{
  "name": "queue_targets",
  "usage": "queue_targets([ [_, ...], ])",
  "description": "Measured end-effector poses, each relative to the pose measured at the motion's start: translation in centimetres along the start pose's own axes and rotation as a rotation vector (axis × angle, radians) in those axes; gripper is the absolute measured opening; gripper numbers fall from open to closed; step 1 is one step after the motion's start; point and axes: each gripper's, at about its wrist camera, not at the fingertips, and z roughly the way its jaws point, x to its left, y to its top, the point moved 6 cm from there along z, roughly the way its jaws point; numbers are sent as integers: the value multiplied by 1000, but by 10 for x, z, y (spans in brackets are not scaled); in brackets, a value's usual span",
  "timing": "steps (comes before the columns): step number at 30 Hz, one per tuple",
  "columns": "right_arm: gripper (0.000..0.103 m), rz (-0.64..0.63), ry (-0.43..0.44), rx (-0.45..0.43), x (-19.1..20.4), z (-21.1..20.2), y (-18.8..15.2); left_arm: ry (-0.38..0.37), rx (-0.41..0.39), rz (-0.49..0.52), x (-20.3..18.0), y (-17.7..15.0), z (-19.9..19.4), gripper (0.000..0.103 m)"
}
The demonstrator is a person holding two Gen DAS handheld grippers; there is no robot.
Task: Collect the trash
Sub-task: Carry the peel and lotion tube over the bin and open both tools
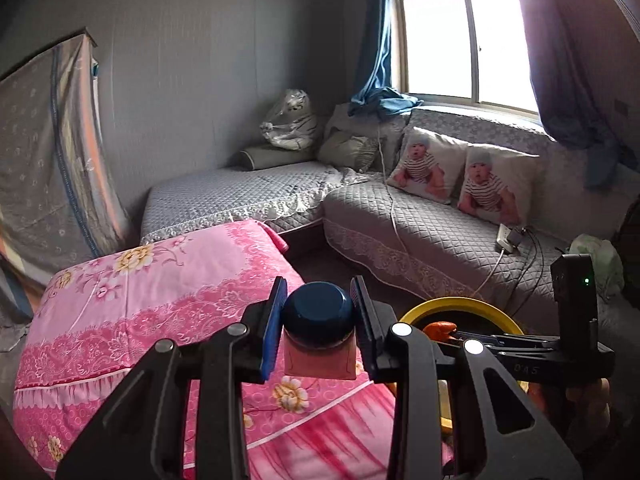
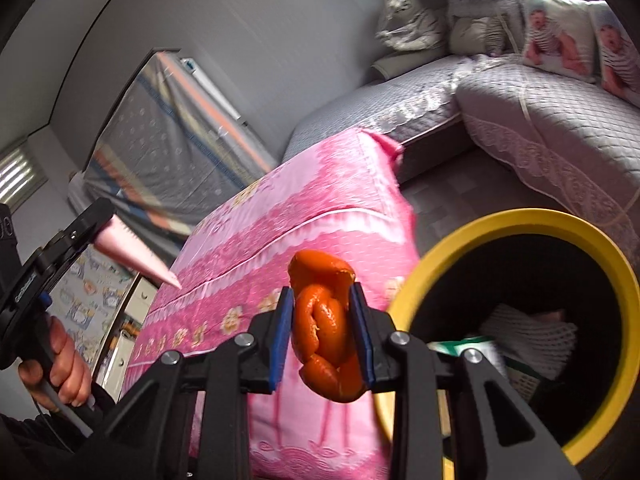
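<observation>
Legible marking is confined to one item: the digits "0 4 5", faint and light grey, stand on the black plastic body of the right handheld gripper [image 1: 528,368], seen in the left wrist view. The green-and-white printed carton [image 2: 468,350] inside the yellow-rimmed black waste bin [image 2: 520,220] carries print too blurred to read. No other text, brand or sign is readable.

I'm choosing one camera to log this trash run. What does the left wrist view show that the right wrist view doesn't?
Only the left wrist view shows the window, the power strip on the sofa, and the tube's dark blue cap in the left tool.

Only the right wrist view shows the bin's contents and the orange peel up close in the right tool.

Both show the yellow-rimmed bin, the pink cover and the baby pillows.
</observation>
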Motion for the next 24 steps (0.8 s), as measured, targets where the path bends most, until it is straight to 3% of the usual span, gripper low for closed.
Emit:
queue_targets([
  [10,27,145,-250,-86,-91,-33,-7,-170,25,103,-84,-8,50,31],
  [14,27,204,-320,-86,-119,-30,-13,-247,132,111,-115,-29,96,31],
  [20,30,233,-383,-82,-140,-30,-20,-284,232,80,-127,-54,133,31],
  [22,31,242,-414,-87,-145,-32,-18,-280,224,71,-125,-52,136,38],
  [24,35,259,-445,-102,-150,-37,-15,-258,194,48,-116,-45,131,75],
])
